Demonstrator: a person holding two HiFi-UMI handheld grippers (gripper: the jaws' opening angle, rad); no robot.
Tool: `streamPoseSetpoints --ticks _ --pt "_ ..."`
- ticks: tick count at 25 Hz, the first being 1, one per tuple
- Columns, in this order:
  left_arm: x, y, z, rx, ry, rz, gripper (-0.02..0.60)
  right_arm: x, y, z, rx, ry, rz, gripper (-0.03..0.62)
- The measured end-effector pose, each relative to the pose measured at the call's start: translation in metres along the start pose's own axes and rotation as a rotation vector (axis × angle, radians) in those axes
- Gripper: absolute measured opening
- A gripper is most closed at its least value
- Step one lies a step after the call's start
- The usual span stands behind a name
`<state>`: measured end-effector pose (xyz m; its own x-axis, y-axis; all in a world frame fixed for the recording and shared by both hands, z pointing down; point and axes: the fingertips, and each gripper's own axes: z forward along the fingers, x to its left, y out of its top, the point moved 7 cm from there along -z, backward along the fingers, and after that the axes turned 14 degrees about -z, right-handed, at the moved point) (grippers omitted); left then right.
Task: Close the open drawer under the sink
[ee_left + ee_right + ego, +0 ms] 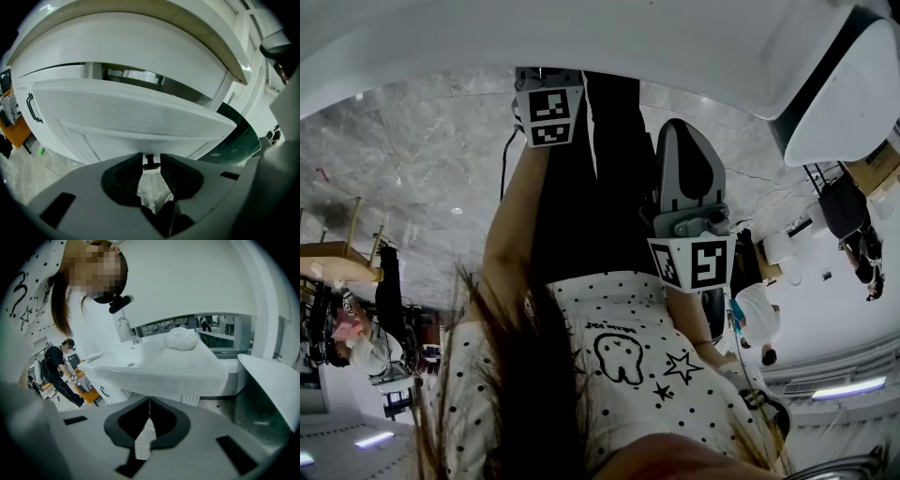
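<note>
Currently the left gripper point(151, 158) is at the drawer point(131, 117). Its jaws stand a narrow slit apart, with the small dark pull point(150, 162) in that slit; the tips appear to touch it on both sides, so I read this as a pinch on the pull. The drawer front lies dead ahead of the jaws and just above them, its long axis running left to right across the tool. It is not yet home: a dark gap shows beyond its top edge, under the counter. The right gripper point(149, 401) has its tips pressed together with nothing between them. It faces the sink point(154, 369) from off to one side, with the basin ahead and slightly above the jaws and a white lump on its rim. Judgement: the left tool is the nearer one and already on the pull. Closing calls for a push straight forward along the jaw axis, square to the front. An off-axis push could skew the drawer or slip the pinch.
</note>
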<state>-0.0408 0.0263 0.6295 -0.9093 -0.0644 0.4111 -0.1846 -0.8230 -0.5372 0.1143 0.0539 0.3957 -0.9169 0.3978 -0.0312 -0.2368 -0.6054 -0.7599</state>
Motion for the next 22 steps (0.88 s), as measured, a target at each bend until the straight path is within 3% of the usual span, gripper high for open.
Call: streamPoseSetpoints --ticks 22 --pt "-0.0004 0.0084 0.005 -0.024 0.002 -0.011 0.12 -0.0003 -0.0003 -0.0022 0.0 -0.004 -0.001 0.014"
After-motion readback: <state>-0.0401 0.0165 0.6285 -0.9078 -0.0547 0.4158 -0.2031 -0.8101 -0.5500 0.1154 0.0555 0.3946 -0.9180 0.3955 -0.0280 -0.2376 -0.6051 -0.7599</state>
